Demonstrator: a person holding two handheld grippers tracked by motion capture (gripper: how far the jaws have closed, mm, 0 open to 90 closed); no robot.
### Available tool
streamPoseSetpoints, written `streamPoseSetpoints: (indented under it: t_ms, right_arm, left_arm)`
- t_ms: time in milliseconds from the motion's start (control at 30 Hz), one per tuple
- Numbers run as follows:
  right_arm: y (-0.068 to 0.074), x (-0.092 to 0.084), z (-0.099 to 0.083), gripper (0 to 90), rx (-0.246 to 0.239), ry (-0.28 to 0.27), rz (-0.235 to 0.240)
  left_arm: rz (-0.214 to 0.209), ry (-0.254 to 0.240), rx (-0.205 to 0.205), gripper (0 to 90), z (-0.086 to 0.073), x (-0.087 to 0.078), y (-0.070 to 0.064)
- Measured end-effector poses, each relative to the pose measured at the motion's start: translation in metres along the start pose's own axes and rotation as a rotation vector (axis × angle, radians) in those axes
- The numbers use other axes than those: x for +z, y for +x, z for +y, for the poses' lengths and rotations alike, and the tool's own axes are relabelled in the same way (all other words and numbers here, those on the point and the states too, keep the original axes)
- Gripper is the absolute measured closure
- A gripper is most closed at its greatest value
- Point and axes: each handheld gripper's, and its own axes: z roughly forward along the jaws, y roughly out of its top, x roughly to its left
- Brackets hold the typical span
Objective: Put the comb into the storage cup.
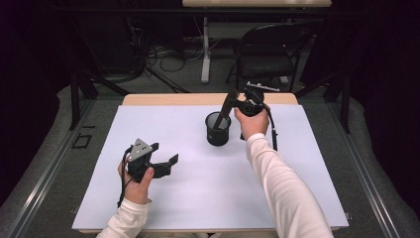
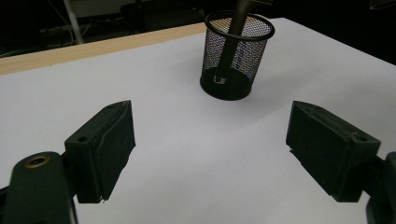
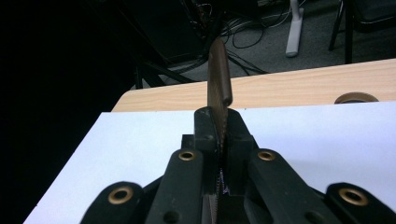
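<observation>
At the near left of the surface [image 1: 208, 193], left gripper [image 1: 166, 166] held low in a hand [image 1: 136, 181], fingers [image 2: 105, 149] wide apart, nothing between them, white sheet visible through the gap in the left gripper view. No brand, label or legible writing anywhere. Farther on, near the middle, a black mesh cup [image 1: 218, 129] standing upright on the white sheet, well apart from the left gripper. Inside the cup, the lower end of a dark, thin stick [image 1: 224, 111], leaning toward the right gripper [image 1: 237, 101]; tip seen through the mesh near the cup floor in the left gripper view, upper end cut off by the top edge there. Exact kind of stick hard to make out: flat and brownish, with a rough or toothed edge in the right gripper view. Right-gripper fingers [image 3: 205, 135] clamped together on the stick, top of it rising past them. Cup itself hidden below in that view. Grip hard to see from the high view, blocked by hand and gripper body. Beyond, a bare wooden edge [image 1: 198, 99], then a dark floor with cables [image 1: 168, 54] and a folding chair [image 1: 270, 47].
</observation>
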Motion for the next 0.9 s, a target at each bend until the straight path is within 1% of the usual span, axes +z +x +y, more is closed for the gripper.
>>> streamPoseSetpoints:
  t_ms: [467,900]
  right_arm:
    - [-0.0032,0.0029,-0.0042,87.0,0.019,0.005,0.005]
    - [-0.009,0.0035,-0.0064,87.0,0.048,0.004,0.013]
  left_arm:
    - [0.0,0.001,-0.004,15.8,-0.0003,0.0002,-0.0001]
    - [0.001,0.002,-0.005,15.8,-0.0005,0.0005,0.0001]
